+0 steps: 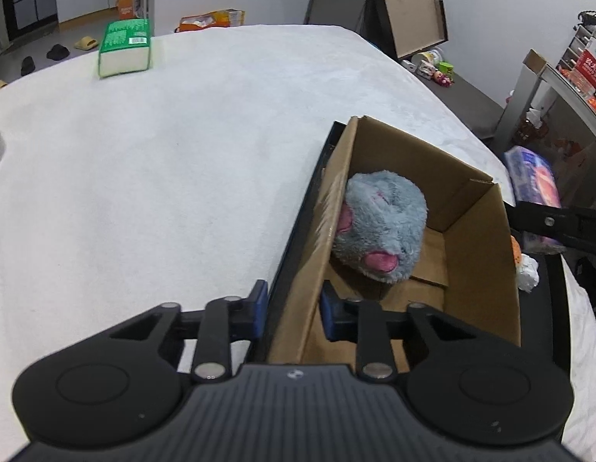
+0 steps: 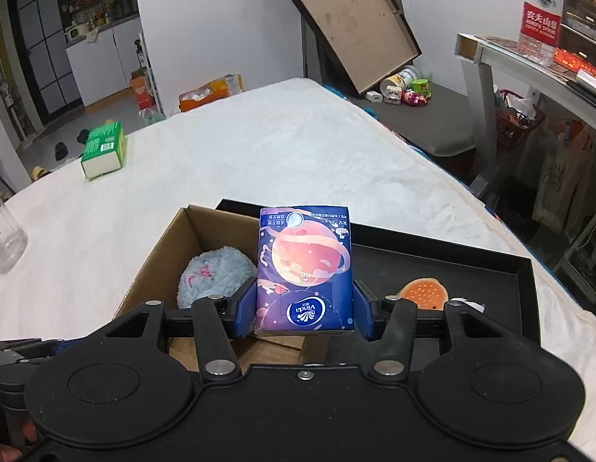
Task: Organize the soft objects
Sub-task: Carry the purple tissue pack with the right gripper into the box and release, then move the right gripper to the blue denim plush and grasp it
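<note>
A brown cardboard box (image 1: 471, 238) stands in a black tray (image 1: 548, 308) on the white bedcover. A grey-blue plush with pink paws (image 1: 380, 227) lies inside the box. My left gripper (image 1: 294, 310) straddles the box's near left wall, one blue pad outside and one inside, pressed onto the cardboard. My right gripper (image 2: 303, 310) is shut on a purple-blue tissue pack (image 2: 305, 261) and holds it upright above the box (image 2: 159, 246), just right of the plush (image 2: 213, 273). An orange squishy toy (image 2: 423, 292) lies in the tray (image 2: 432, 265).
A green tissue pack (image 1: 124, 46) lies far off on the bedcover. A glass mug (image 2: 5, 238) stands at the left edge. A table with a water bottle (image 2: 540, 11) is to the right. Boxes and shoes litter the floor beyond.
</note>
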A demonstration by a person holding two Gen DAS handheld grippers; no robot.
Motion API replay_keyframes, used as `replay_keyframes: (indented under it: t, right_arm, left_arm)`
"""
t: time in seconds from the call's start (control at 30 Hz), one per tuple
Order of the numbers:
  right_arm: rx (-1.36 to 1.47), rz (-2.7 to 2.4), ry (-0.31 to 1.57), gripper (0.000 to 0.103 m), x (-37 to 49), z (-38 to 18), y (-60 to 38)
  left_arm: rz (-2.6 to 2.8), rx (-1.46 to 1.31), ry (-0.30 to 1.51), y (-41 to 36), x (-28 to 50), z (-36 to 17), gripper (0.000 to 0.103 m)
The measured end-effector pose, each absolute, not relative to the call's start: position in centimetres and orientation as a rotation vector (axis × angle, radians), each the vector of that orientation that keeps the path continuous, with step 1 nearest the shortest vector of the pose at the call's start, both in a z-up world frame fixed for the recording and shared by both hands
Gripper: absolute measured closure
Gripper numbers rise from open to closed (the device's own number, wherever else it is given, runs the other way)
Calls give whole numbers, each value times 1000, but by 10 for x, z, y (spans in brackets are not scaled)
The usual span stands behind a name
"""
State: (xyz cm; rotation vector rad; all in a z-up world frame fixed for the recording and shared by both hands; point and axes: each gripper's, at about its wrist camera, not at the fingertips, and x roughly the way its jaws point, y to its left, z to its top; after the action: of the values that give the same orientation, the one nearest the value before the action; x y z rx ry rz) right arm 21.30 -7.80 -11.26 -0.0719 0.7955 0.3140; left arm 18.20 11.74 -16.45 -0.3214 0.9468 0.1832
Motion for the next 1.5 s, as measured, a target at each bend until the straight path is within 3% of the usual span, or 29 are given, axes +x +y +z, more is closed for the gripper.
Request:
replay_keyframes:
  t: [0.2,0.4,0.6,1.17,1.23,1.33,1.4,1.5]
  right_arm:
    - [-108,322,811,53,218,-118,-61]
    - [-61,316,839,53,225,-121,-51]
    - [-84,270,853,49,231,-127,-42]
    - [-9,233,895,49,228,-122,-99]
    - [-4,233,896,49,225,-121,-109]
    - [5,228,899,48,222,-120,-122]
    - [7,229,902,48,219,-120,-129]
    - [5,228,911,45,216,-122,-141]
  left_arm:
    - [156,-326,941,116,183,-166,87]
    - [143,-333,936,117,181,-168,88]
    - [137,-337,943,119,182,-168,88]
    - [173,-284,967,110,184,-157,84]
    - [178,-275,975,109,184,-155,82]
    - [187,-261,984,107,184,-152,71]
    - [192,-252,987,105,185,-150,53]
    - [191,-246,988,102,185,-146,39]
